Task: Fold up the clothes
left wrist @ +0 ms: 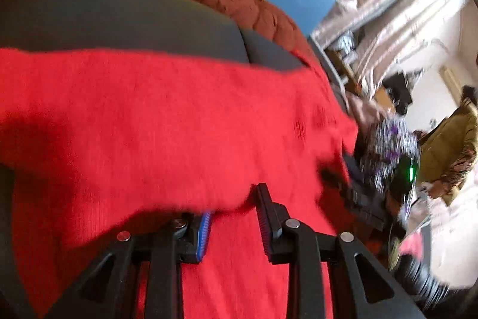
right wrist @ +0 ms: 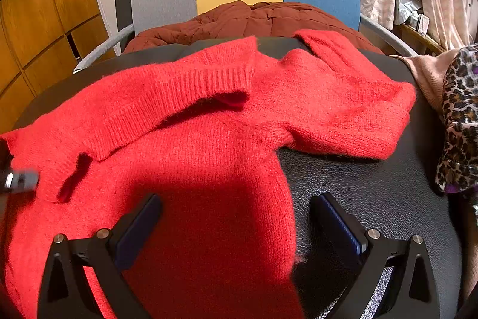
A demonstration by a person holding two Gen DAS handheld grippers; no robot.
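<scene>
Now the red sweater [right wrist: 191, 121] lies spread on the black table [right wrist: 373, 187], with one sleeve folded across its chest. The right gripper [right wrist: 236, 226] stands wide open over the sweater's edge, holding nothing. The left gripper [left wrist: 234, 217] is partly open, with a fold of sweater between its fingers; the blur hides whether they pinch it.

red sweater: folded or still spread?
Partly folded. The red sweater has its ribbed hem flipped over the body and one sleeve out sideways on the black table.
</scene>
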